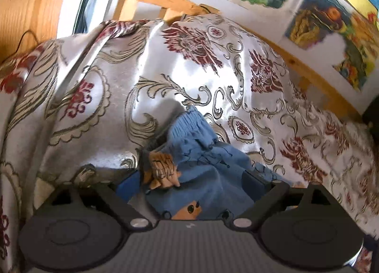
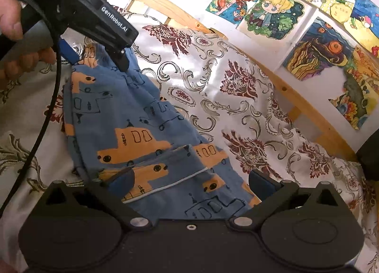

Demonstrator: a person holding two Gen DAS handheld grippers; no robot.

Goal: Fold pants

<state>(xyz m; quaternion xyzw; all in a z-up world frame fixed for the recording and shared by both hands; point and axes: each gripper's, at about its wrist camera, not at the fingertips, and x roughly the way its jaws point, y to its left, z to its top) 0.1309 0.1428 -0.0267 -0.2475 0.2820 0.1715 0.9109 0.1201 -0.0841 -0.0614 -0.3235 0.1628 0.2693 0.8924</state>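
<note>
Blue cotton child's pants printed with orange boats lie on the shiny white bedspread with dark-red floral and grey scroll pattern, which covers a bed with a light wooden rail along its far edge. Long axis of the pants runs diagonally from the right gripper up to the left gripper, near the bedspread's far-left corner. Right gripper: both blue pads wide apart, straddling the near end of the fabric, nothing pinched as far as visible. Left gripper, held by a person's hand, sits at the far end of the pants; in the right wrist view its fingers touch the cloth, but its own camera shows pads spread either side of bunched fabric, with the ribbed waistband lying just ahead, so likely wide and not gripping. Judgement: each gripper owns 1 end; the fold would bring the 2 ends together along that diagonal, so both need a pinch first.
</note>
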